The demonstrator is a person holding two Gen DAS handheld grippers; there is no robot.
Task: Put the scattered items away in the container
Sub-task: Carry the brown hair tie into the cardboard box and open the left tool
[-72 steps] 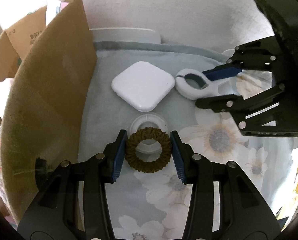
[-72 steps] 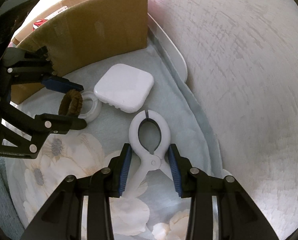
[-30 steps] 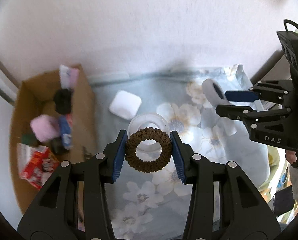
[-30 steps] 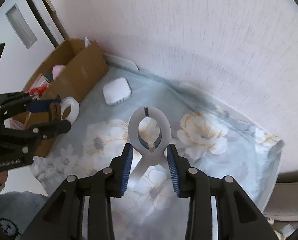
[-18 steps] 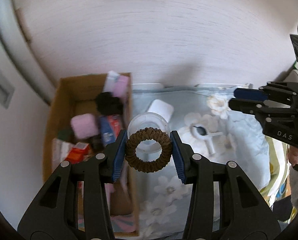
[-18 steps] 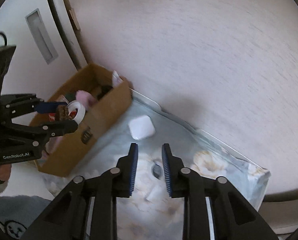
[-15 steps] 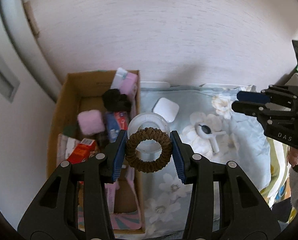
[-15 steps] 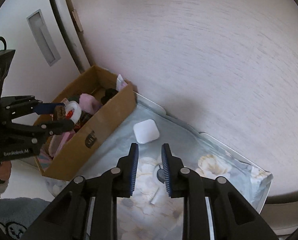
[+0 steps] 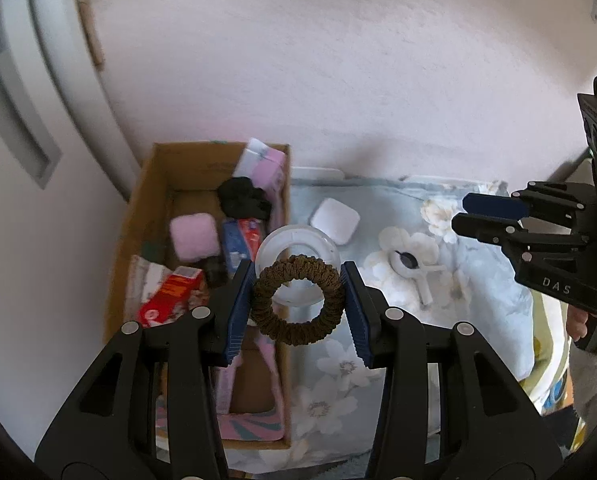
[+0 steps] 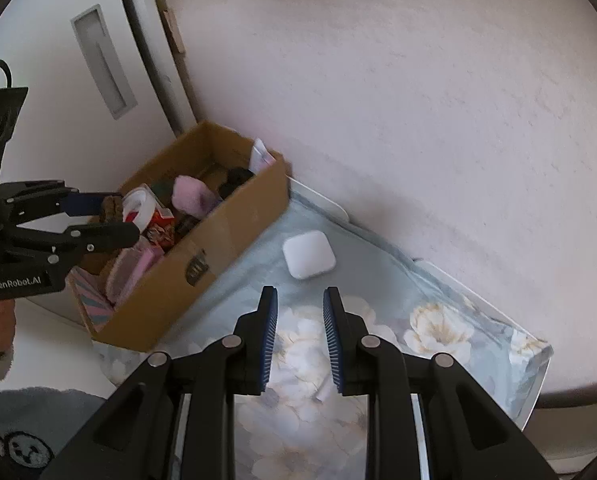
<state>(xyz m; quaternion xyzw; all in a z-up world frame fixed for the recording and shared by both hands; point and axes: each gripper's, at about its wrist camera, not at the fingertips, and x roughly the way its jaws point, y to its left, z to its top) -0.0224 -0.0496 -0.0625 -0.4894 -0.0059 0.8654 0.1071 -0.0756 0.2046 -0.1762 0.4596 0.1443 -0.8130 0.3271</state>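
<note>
My left gripper (image 9: 298,302) is shut on a brown hair scrunchie (image 9: 297,300) with a clear tape roll (image 9: 298,250) held behind it, high above the right wall of the cardboard box (image 9: 138,216). In the right wrist view the left gripper (image 10: 110,220) hangs over the box (image 10: 226,240) with the scrunchie (image 10: 112,206) and tape roll (image 10: 138,204). My right gripper (image 10: 298,344) is empty, its jaws a narrow gap apart, high above the floral cloth (image 10: 378,320). A white clamp (image 9: 412,270) lies on the cloth, hidden in the right wrist view.
A white square case (image 9: 335,220) lies on the cloth near the box; it also shows in the right wrist view (image 10: 308,254). The box holds a pink pouch (image 9: 194,236), a black scrunchie (image 9: 242,198), red packets (image 9: 170,296) and more. A wall stands behind, a door at left.
Both grippers rose. My left gripper carried the scrunchie and tape roll left over the box. My right gripper let go of the white clamp, which now lies on the cloth.
</note>
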